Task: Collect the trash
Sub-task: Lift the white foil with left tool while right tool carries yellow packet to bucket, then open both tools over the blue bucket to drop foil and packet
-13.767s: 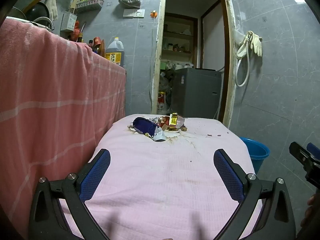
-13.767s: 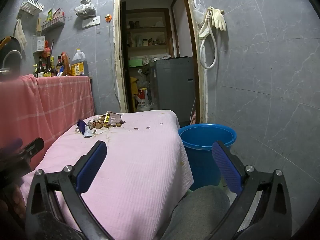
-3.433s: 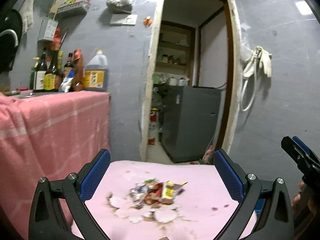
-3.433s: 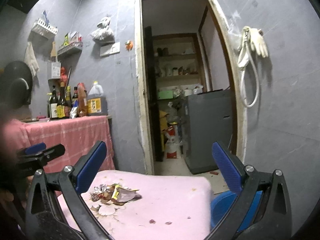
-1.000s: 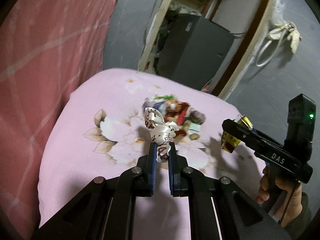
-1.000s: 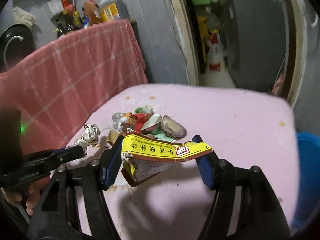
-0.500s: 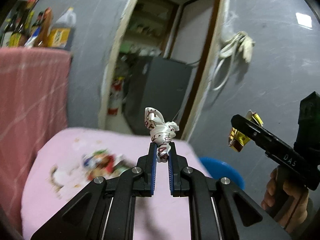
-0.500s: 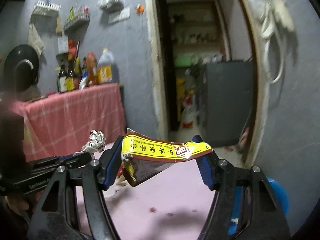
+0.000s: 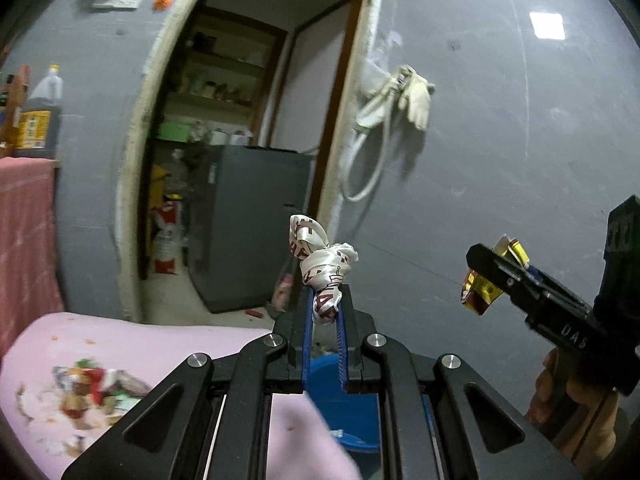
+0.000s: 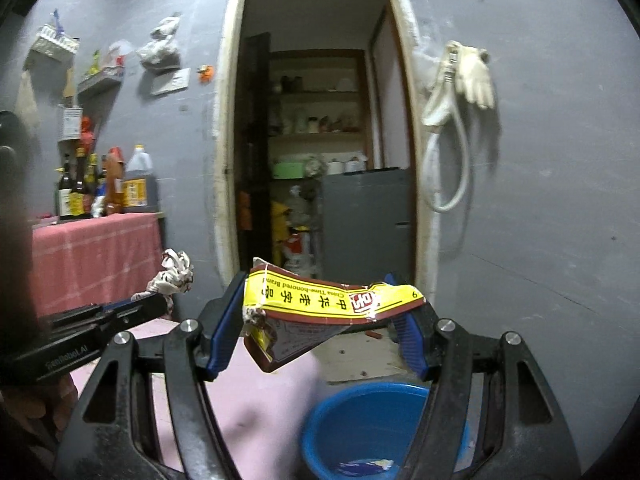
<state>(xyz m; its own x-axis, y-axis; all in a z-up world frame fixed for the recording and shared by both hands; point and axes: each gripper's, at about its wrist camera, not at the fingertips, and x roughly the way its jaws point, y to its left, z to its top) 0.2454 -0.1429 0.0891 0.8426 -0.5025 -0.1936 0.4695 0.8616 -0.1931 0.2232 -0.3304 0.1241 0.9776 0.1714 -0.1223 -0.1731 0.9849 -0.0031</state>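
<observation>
The grey wall (image 10: 540, 200) fills most of what you see, with the open doorway (image 10: 316, 152) at 12 o'clock in the right wrist view. Inside the doorway stands a dark grey cabinet (image 10: 366, 220) under shelves. A pair of pale gloves (image 10: 474, 76) hangs with a white hose at 2 o'clock. The counter with the red checked cloth (image 10: 96, 256) is at 9 o'clock, and bottles (image 10: 100, 184) stand on it.

Below you, the pink tablecloth (image 9: 168, 344) takes the 7 o'clock part of the left wrist view. A pile of trash (image 9: 92, 392) lies on it at 8 o'clock. The blue bucket (image 10: 372, 428) stands on the floor just beside the table edge, at 6 o'clock in the right wrist view, with some scraps inside.

Your right gripper (image 10: 316, 320) is clamped on a yellow and brown wrapper (image 10: 332, 304), which is stretched wide between the two blue pads, above the bucket rim. Your left gripper (image 9: 325, 312) has its jaws almost together and pinches a crumpled white wrapper (image 9: 320, 264), which sticks up above the fingertips. Your hand (image 9: 572, 408) on the right gripper's handle shows at 4 o'clock in the left view.
</observation>
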